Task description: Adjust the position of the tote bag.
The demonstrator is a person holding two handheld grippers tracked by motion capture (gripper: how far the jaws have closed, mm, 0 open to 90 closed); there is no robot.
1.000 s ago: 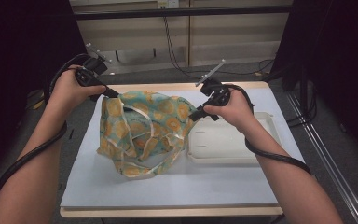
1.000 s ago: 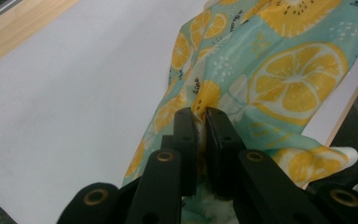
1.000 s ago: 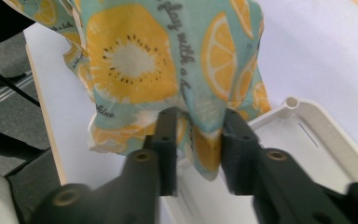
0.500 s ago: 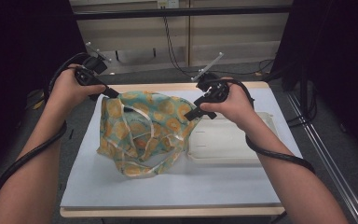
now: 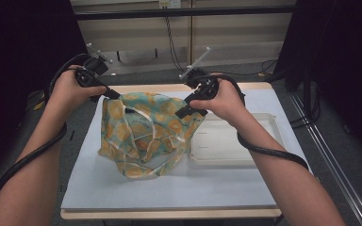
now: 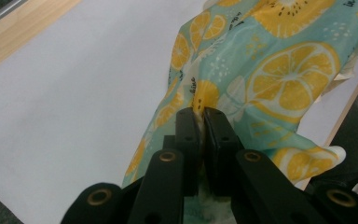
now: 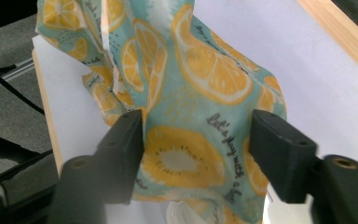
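A teal cloth (image 5: 141, 132) printed with orange citrus slices hangs bunched over the table, its lower folds resting on the white mat (image 5: 169, 193). My left gripper (image 5: 111, 94) holds its upper left corner off the table. In the left gripper view the jaws (image 6: 201, 116) are shut on a fold of the cloth (image 6: 284, 79). My right gripper (image 5: 184, 112) is at the cloth's upper right edge. Its jaws (image 7: 196, 130) stand wide apart and have just been closing a little. The cloth (image 7: 191, 79) lies between them, and the pads do not press on it.
A shallow white tray (image 5: 235, 141) lies on the mat at the right, under my right forearm. The wooden table edge (image 5: 169, 214) runs along the front. Dark curtains and cables surround the table.
The right gripper has let go of the cloth's right edge, its jaws now apart, and the right hand has risen slightly toward the back. The left hand has stayed put.
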